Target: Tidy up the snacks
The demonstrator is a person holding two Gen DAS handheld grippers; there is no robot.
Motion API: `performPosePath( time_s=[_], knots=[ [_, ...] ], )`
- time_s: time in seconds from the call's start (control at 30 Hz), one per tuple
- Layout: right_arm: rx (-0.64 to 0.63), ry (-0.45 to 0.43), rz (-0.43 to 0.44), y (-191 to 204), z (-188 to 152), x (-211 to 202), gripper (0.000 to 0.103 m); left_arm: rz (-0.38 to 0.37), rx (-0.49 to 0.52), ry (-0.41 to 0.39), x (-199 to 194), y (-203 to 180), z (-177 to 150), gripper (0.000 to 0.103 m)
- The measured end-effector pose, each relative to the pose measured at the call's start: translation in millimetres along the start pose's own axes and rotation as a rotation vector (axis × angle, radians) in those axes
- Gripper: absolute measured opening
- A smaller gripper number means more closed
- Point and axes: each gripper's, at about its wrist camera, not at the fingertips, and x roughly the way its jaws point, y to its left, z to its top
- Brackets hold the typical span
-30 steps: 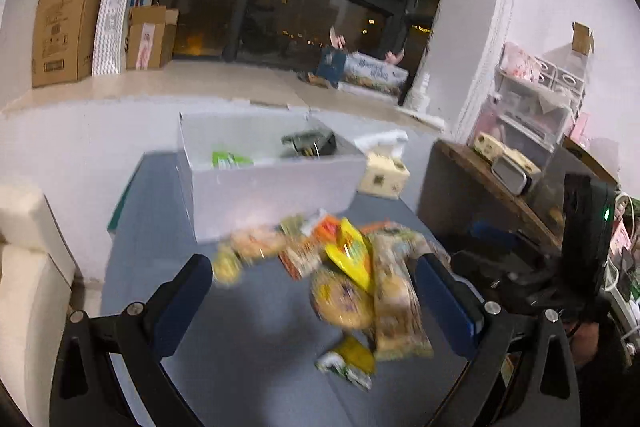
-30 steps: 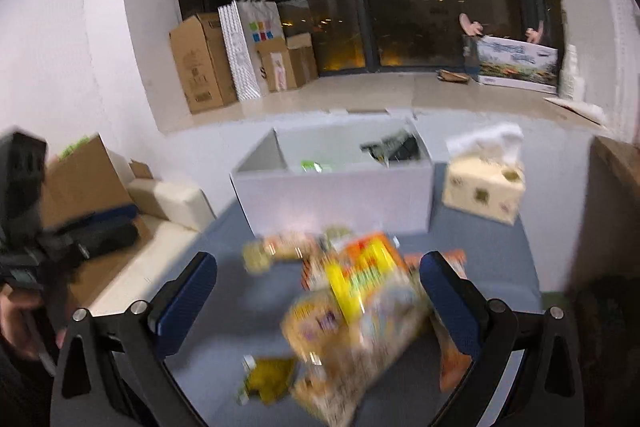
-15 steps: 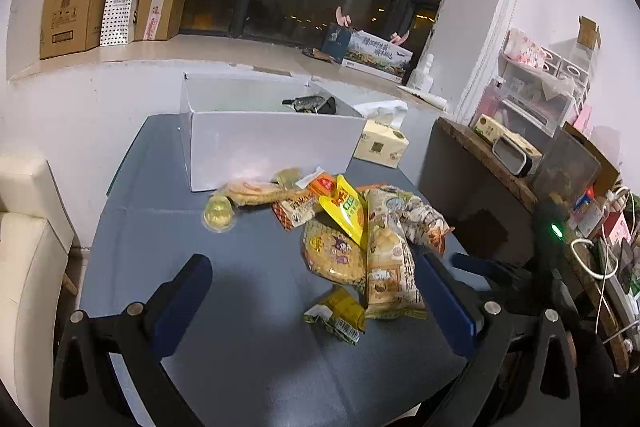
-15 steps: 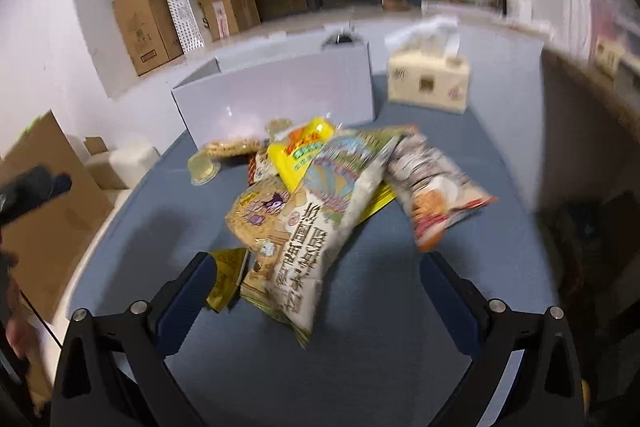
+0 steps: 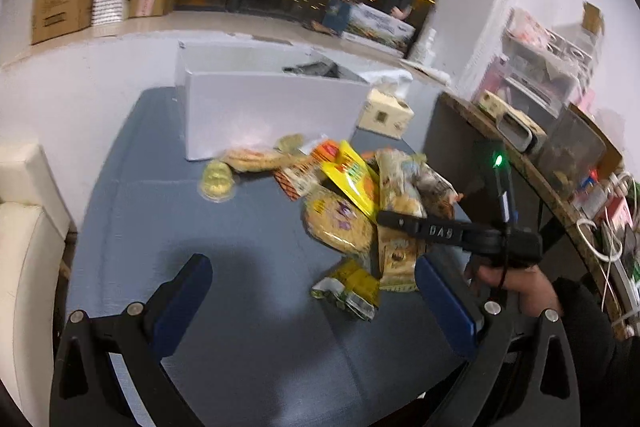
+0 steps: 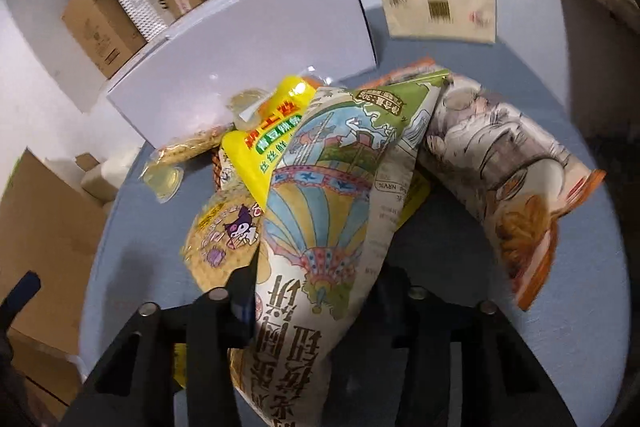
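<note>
While right tongs (image 6: 316, 311) close on balloon-print packet (image 6: 320, 211), left tongs (image 5: 316, 301) wide, empty

Bare tabletop (image 5: 152, 227) ahead of my left jaws, open path up its left side. White box (image 5: 272, 115) blocks the far edge; tissue box (image 5: 384, 115) just beside it. Snack pile (image 5: 360, 203) fills centre-right. Dark desk (image 5: 520, 163) walls the right.
</note>
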Motion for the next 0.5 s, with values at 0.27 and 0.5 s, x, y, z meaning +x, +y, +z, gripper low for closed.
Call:
performPosePath(
  time_s=[0.27,0.5],
  knots=[
    [-0.008,-0.139,0.083,-3.0,-3.9,-65.0,0.041,-0.044,0.204,0.12,42.9,-34.2,-9.1,0.103],
    [-0.004,-0.241,0.079,-13.2,-14.5,-123.8,0.041,-0.004,0.297,0.274,102.8,-46.8,-17.9,0.103]
  ],
)
